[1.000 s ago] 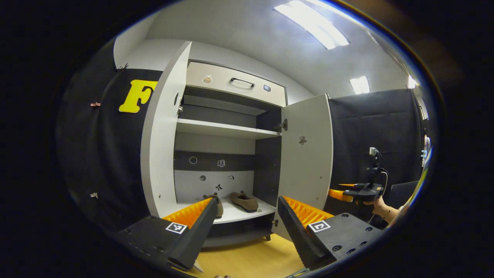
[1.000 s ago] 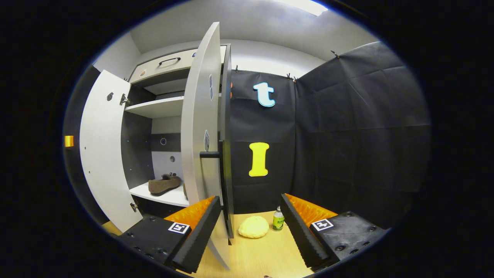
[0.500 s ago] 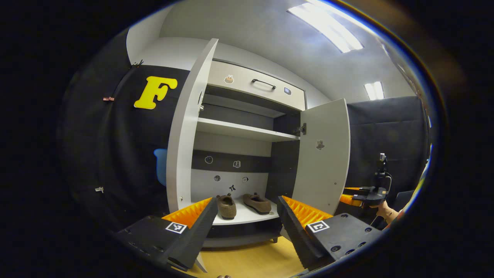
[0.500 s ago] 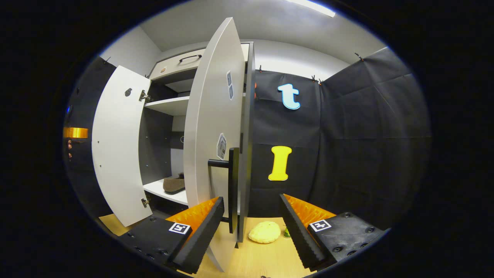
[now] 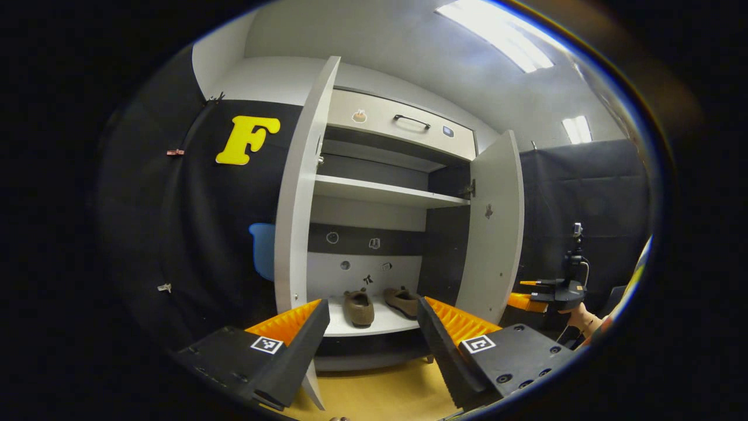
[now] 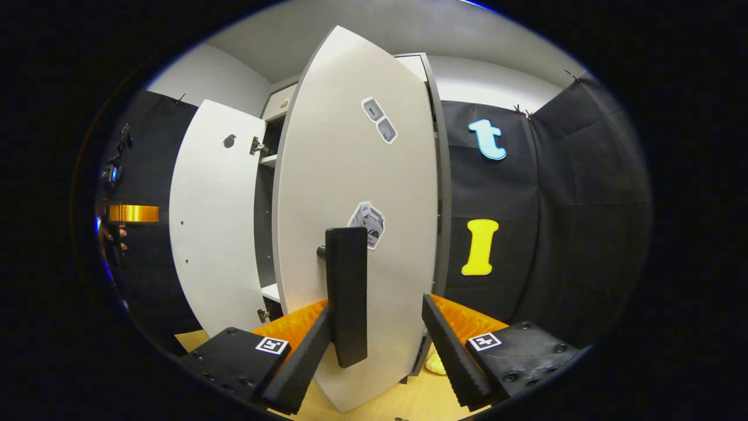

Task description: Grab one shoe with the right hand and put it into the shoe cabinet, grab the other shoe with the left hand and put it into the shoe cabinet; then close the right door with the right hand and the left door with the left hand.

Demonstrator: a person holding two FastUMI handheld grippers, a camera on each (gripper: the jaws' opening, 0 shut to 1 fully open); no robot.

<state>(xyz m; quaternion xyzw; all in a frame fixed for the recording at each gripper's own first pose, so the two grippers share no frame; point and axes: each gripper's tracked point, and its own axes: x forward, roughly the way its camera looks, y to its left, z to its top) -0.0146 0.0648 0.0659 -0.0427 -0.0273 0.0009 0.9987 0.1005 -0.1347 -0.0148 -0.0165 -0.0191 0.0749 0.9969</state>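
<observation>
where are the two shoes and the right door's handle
left shoe (image 5: 358, 308), left gripper view, its upper
right shoe (image 5: 403, 299), left gripper view, its upper
right door handle (image 6: 347, 292), right gripper view, middle of the black bar

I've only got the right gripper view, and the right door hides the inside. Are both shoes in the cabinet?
Observer: Yes. In the left gripper view the left shoe and the right shoe lie side by side on the bottom shelf.
Operator: And the left gripper, carrying anything?
Observer: No. The left gripper is open and empty, facing the cabinet's open front.
</observation>
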